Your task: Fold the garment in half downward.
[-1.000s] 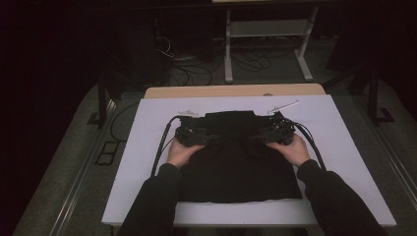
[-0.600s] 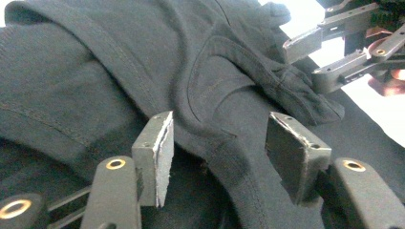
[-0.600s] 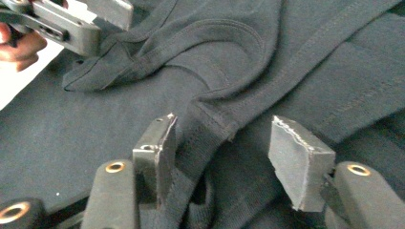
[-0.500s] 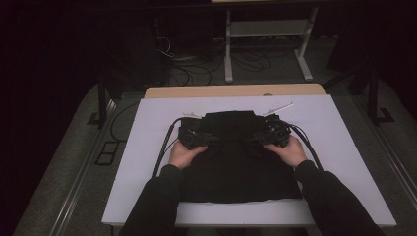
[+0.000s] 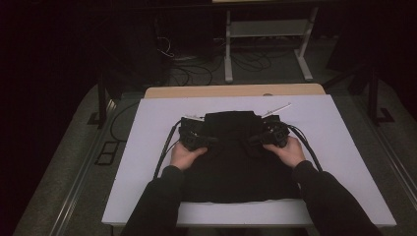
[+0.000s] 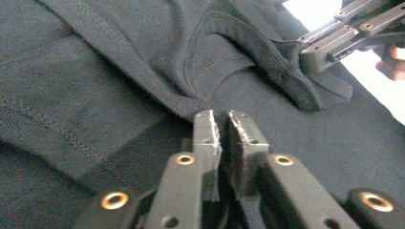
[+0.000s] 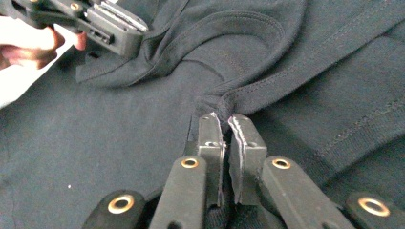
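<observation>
Two forearms in dark sleeves reach forward from the near edge of a white table (image 5: 344,147), each hand wrapped around a gripper. The left hand (image 5: 183,155) and the right hand (image 5: 290,151) rest low on a black shirt (image 5: 236,162) spread flat on the table between them. The left gripper (image 6: 223,125) points inward toward the right one – its jaws are pressed nearly together, pinching a stitched fold of the shirt at its tips. The right gripper (image 7: 225,122) mirrors it, jaws clamped on a bunched seam of the same cloth. Beyond each gripper's tips, the other gripper bites the shirt's curved edge – the fabric between them lies in soft ridges.
</observation>
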{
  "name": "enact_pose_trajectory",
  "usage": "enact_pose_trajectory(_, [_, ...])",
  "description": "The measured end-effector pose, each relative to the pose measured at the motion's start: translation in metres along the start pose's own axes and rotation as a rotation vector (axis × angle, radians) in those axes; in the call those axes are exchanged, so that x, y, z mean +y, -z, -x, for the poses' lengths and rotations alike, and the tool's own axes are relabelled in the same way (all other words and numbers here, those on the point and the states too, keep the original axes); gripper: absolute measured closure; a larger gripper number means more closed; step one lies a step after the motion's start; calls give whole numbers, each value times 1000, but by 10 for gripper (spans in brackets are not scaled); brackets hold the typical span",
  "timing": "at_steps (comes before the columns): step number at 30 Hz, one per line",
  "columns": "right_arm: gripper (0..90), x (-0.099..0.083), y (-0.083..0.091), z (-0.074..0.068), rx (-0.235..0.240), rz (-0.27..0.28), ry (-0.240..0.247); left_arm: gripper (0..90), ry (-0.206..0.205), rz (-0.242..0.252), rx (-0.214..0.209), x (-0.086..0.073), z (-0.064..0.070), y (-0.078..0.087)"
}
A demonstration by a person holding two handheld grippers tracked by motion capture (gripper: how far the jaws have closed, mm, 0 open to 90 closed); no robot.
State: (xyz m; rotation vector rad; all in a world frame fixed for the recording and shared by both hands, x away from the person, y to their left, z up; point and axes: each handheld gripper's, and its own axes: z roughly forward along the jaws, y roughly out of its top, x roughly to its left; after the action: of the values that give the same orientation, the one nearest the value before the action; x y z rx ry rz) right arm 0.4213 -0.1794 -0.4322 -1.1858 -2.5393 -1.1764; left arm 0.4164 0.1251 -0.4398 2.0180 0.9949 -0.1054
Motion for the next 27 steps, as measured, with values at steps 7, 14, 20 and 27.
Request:
enact_pose_trajectory(7, [829, -1, 9, -4, -10, 34, 39, 845, -46, 5, 2, 2, 5, 8])
enact_pose_trajectory(14, [832, -2, 21, -8, -8, 64, 49, 848, -60, 30, 4, 2, 11, 20])
enact_pose_trajectory(20, [832, -6, 32, -11, -6, 82, 53, 848, -75, 39, 8, -3, 17, 26])
enact_pose_trajectory(27, [832, -14, 39, -15, 2, 115, 58, 848, -94, 57, 13, -10, 24, 32])
